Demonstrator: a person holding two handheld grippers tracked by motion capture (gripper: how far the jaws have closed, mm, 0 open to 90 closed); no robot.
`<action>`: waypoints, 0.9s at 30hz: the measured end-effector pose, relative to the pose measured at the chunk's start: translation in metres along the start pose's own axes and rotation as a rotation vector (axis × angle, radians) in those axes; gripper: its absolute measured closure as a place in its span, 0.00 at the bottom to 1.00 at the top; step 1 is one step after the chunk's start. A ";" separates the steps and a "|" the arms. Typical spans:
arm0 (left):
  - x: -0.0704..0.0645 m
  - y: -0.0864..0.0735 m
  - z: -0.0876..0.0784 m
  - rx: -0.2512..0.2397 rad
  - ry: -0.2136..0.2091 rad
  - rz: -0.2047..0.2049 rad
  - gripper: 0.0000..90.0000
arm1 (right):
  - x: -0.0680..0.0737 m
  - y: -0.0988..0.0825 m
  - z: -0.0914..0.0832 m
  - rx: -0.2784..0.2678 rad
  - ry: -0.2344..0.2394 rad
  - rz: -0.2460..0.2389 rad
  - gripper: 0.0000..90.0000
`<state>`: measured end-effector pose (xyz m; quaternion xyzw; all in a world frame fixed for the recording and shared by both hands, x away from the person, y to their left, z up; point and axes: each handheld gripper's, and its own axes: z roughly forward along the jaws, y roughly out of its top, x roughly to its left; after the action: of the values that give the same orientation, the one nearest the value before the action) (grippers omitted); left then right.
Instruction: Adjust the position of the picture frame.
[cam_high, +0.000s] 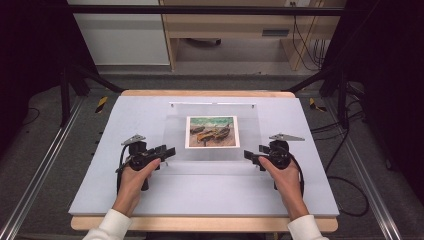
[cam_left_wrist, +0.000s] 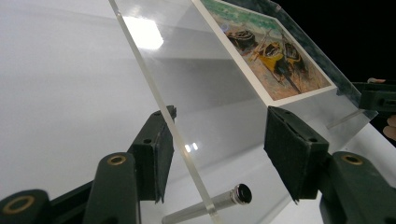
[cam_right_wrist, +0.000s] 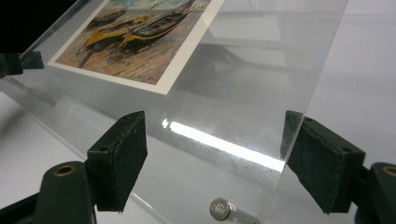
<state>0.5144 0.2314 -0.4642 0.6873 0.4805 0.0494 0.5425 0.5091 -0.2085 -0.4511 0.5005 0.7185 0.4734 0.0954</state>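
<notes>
While you bracket the clear acrylic panel (cam_high: 212, 137) from both sides, no grip is made yet.
Your left hand-held gripper (cam_high: 169, 152) and right hand-held gripper (cam_high: 250, 156) stand part-open astride its near corners, pads seemingly clear; it lies mid-tabletop (cam_high: 125, 190) on metal standoffs (cam_left_wrist: 210, 204) over the boat picture (cam_high: 212, 131); clamping and lifting remain.

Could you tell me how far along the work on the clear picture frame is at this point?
Done: the boat picture sits in the clear panel on the table. In hand: the left gripper and right gripper straddle its near corners, jaws open. Left: gripping the panel; a metal pin shows beneath it.
</notes>
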 end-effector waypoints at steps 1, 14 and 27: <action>-0.001 0.000 0.000 0.001 0.004 0.001 0.47 | 0.000 0.000 -0.001 0.002 -0.002 -0.009 0.26; -0.002 -0.004 -0.004 -0.002 -0.001 -0.006 0.48 | 0.002 -0.003 -0.003 0.000 0.000 -0.015 0.26; -0.008 -0.008 -0.009 0.004 0.010 0.018 0.50 | 0.005 -0.009 -0.011 0.001 0.003 -0.042 0.30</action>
<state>0.4997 0.2318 -0.4630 0.6923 0.4771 0.0571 0.5383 0.4945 -0.2118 -0.4506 0.4845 0.7295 0.4715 0.1041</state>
